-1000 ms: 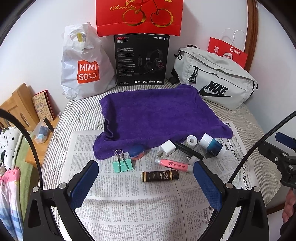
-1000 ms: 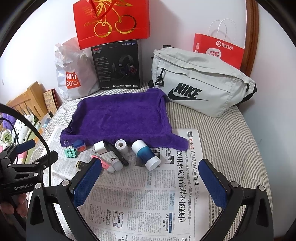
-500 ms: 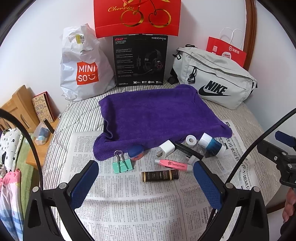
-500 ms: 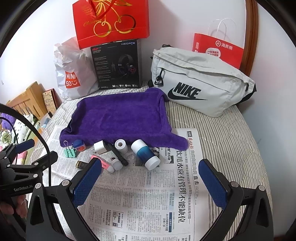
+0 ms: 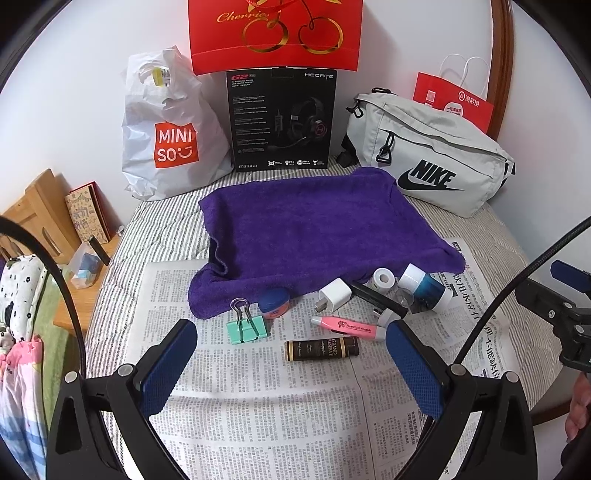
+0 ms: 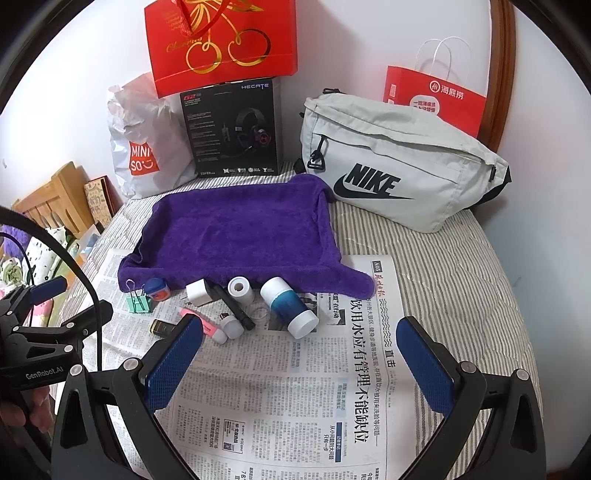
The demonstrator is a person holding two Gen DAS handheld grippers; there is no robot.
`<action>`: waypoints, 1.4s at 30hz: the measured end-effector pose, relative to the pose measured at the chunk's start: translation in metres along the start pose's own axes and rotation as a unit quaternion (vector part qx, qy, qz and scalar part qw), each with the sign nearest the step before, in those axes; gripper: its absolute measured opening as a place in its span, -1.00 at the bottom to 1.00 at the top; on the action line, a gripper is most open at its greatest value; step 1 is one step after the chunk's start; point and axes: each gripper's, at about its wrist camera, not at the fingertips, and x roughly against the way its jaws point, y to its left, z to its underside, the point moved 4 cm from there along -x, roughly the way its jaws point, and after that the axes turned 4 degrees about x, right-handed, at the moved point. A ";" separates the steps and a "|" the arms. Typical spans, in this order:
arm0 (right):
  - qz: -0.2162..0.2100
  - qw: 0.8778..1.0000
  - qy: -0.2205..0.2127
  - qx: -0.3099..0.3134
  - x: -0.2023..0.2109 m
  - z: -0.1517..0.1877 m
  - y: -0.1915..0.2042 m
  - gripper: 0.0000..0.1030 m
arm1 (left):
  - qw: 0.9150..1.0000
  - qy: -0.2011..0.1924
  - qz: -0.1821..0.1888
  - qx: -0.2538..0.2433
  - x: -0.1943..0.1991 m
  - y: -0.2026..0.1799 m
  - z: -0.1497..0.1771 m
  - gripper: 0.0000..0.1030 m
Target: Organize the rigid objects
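Observation:
Several small objects lie on a newspaper (image 5: pixel 258 406) just in front of a purple towel (image 5: pixel 314 225): a green binder clip (image 5: pixel 246 329), a small blue-and-pink jar (image 5: pixel 274 302), a white charger (image 5: pixel 334 295), a pink highlighter (image 5: pixel 349 326), a dark brown tube (image 5: pixel 321 349), a black pen (image 5: pixel 376 297), a white tape roll (image 5: pixel 383 278) and a blue-and-white bottle (image 5: pixel 424 286). My left gripper (image 5: pixel 291 369) is open and empty, just short of the brown tube. My right gripper (image 6: pixel 299 363) is open and empty, in front of the bottle (image 6: pixel 290 306) and the towel (image 6: pixel 240 236).
At the back stand a Miniso bag (image 5: pixel 166 129), a black headset box (image 5: pixel 282 118), red gift bags (image 5: pixel 275 33) and a grey Nike bag (image 5: pixel 432 155). The striped table (image 5: pixel 491 229) ends at the right; a wooden shelf (image 5: pixel 33 218) stands left.
Both grippers have drifted very slightly; the objects have not moved and both stay open.

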 end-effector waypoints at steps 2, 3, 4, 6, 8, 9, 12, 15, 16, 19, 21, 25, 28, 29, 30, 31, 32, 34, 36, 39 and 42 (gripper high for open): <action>0.000 1.000 0.000 0.000 0.000 0.000 -0.001 0.99 | 1.000 0.001 -0.002 -0.002 0.000 0.000 0.000 1.00; 0.000 1.000 0.001 0.000 0.000 0.000 -0.001 0.99 | 1.000 0.001 -0.003 -0.002 0.000 0.000 0.000 1.00; 0.000 1.000 0.000 0.000 0.000 0.000 -0.001 0.99 | 1.000 0.001 -0.002 -0.002 0.000 0.000 0.000 1.00; -0.001 1.000 0.000 0.000 0.000 0.000 -0.001 0.99 | 1.000 0.002 -0.002 0.000 0.000 0.000 0.000 1.00; -0.001 1.000 -0.001 -0.001 0.000 0.000 -0.001 0.99 | 1.000 0.002 -0.001 0.000 0.000 -0.001 0.000 1.00; -0.001 1.000 -0.002 -0.001 0.000 0.000 -0.001 0.99 | 1.000 0.001 -0.001 -0.002 0.000 -0.001 0.000 1.00; -0.001 1.000 -0.002 0.000 0.000 0.000 -0.001 0.99 | 1.000 0.003 -0.005 -0.005 -0.001 -0.002 0.000 1.00; -0.002 1.000 0.001 -0.001 0.000 0.000 -0.001 0.99 | 1.000 0.005 -0.005 -0.005 -0.002 -0.002 0.001 1.00; -0.002 1.000 0.001 -0.001 0.000 0.000 -0.001 0.99 | 1.000 0.006 -0.005 -0.005 -0.001 -0.002 0.001 1.00; -0.002 1.000 0.001 -0.002 0.001 0.000 -0.002 0.99 | 1.000 0.006 -0.004 -0.005 -0.002 -0.002 0.000 1.00; -0.002 1.000 0.000 -0.002 0.001 -0.001 -0.003 0.99 | 1.000 0.007 -0.002 -0.006 -0.002 -0.003 0.001 1.00; -0.004 1.000 -0.001 0.000 0.001 -0.001 -0.003 0.99 | 1.000 0.014 0.002 -0.008 -0.005 -0.002 0.002 1.00; -0.003 1.000 0.001 0.007 -0.002 0.000 -0.003 0.99 | 1.000 0.024 0.006 -0.007 -0.012 -0.001 0.005 1.00; -0.002 1.000 0.002 0.009 -0.004 0.001 -0.004 0.99 | 1.000 0.026 0.006 -0.008 -0.013 -0.001 0.006 1.00; 0.000 1.000 0.003 0.010 -0.006 0.001 -0.004 0.99 | 1.000 0.029 0.006 -0.007 -0.016 0.000 0.007 1.00; 0.003 1.000 0.002 0.011 -0.007 0.002 -0.004 0.99 | 0.999 0.033 0.006 -0.008 -0.019 0.001 0.008 1.00; 0.005 1.000 0.002 0.013 -0.009 0.002 -0.005 0.99 | 0.999 0.038 0.005 -0.009 -0.023 0.002 0.009 1.00; 0.003 1.000 0.003 0.016 -0.014 0.003 -0.004 0.99 | 0.999 0.046 0.003 -0.012 -0.030 0.006 0.011 1.00; 0.000 1.000 0.003 0.022 -0.018 0.003 -0.003 0.99 | 0.999 0.051 0.001 -0.012 -0.037 0.010 0.014 1.00; -0.003 1.000 0.003 0.028 -0.026 0.005 -0.002 0.99 | 0.998 0.061 -0.001 -0.009 -0.049 0.017 0.017 1.00; -0.008 0.999 0.008 0.033 -0.035 0.008 0.000 0.99 | 0.998 0.070 -0.011 -0.005 -0.063 0.028 0.018 1.00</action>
